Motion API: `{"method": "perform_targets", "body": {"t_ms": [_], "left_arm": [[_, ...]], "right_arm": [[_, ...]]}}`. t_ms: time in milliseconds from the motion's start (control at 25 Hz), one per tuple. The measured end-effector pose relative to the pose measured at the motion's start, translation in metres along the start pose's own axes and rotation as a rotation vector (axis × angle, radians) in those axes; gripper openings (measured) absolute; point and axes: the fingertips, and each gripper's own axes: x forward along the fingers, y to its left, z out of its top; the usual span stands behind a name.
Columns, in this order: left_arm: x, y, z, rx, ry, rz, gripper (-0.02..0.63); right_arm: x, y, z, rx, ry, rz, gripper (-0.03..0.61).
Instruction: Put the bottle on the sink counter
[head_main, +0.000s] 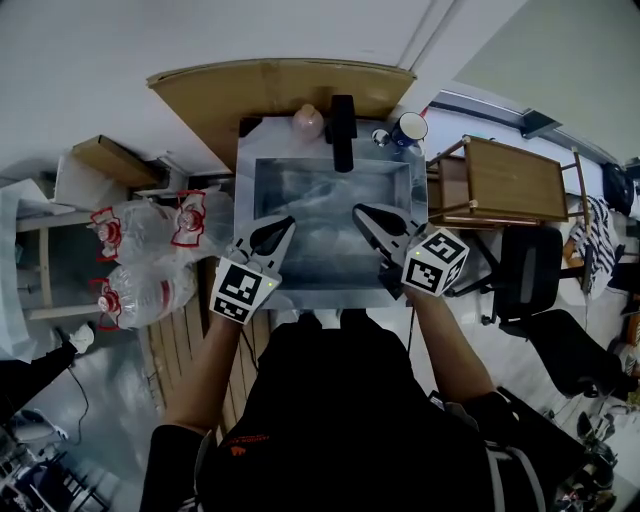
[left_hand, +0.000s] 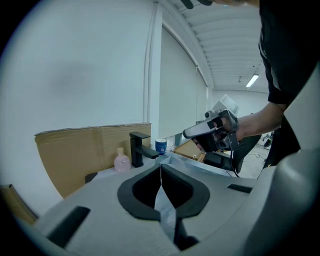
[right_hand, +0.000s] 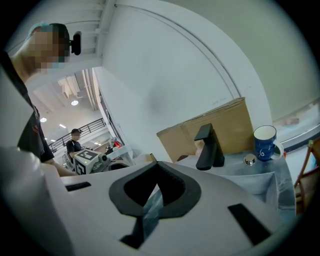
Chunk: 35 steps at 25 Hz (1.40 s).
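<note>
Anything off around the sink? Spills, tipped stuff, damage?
Nothing stands out. The pink bottle stands upright on the sink counter left of the faucet, the blue mug upright to its right; no spill shows. Both the left gripper and the right gripper are shut and empty over the basin.

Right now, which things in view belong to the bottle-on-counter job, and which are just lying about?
Job: pink bottle, standing on the sink counter beside the faucet; left claw and right claw, both shut and empty, over the basin.
Lying about: blue mug, cardboard sheet, wooden table, bags of plastic bottles.
</note>
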Motion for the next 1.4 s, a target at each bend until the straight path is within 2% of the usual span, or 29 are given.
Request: {"method": "perform_targets", "body": {"t_ms": [560, 1400], "left_arm": [[-0.018, -0.017, 0.012, -0.014, -0.052, 0.031, 0.018], [-0.02, -0.026, 0.013, -0.023, -0.055, 0.039, 0.018]], "right_arm": [[-0.016, 0.024, -0.009, -0.023, 0.006, 0.015, 0.0], [-0.023, 0.028, -0.013, -0.026, 0.001, 0.013, 0.0]]}}
